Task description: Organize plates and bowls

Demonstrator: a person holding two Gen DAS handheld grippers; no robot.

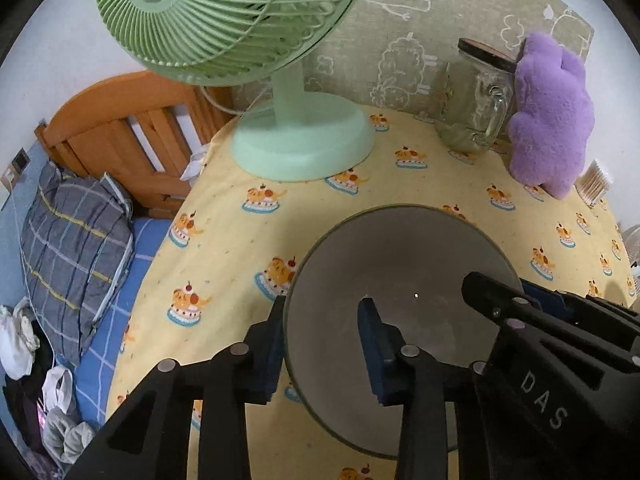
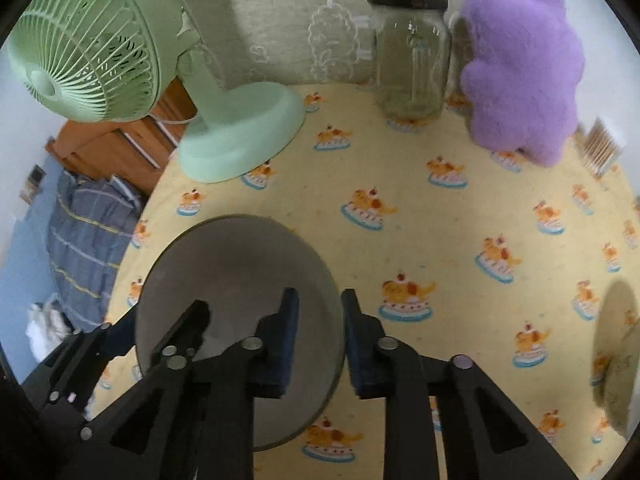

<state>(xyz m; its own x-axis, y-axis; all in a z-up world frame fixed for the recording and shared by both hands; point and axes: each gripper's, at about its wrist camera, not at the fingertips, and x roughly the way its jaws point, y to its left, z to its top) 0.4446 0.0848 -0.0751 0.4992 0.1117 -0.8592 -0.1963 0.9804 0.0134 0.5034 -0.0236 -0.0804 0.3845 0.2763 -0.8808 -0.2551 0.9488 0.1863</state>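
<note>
Both tools (image 1: 324, 344) (image 2: 320, 340) clamped on bowl (image 1: 400, 256) rim

Tablecloth (image 2: 460, 220) under bowl (image 2: 240, 264), fan (image 2: 240, 136), jar (image 2: 412, 60)

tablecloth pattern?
Yellow tablecloth printed with repeated orange cartoon animals on cakes; clearest in the right wrist view.

Bowl (image 1: 396, 264) on table (image 1: 224, 264), gripped at both rims

Behind it the fan (image 1: 296, 140) is set at left, with the jar (image 1: 472, 100) and plush toy (image 1: 552, 116) at right.
</note>
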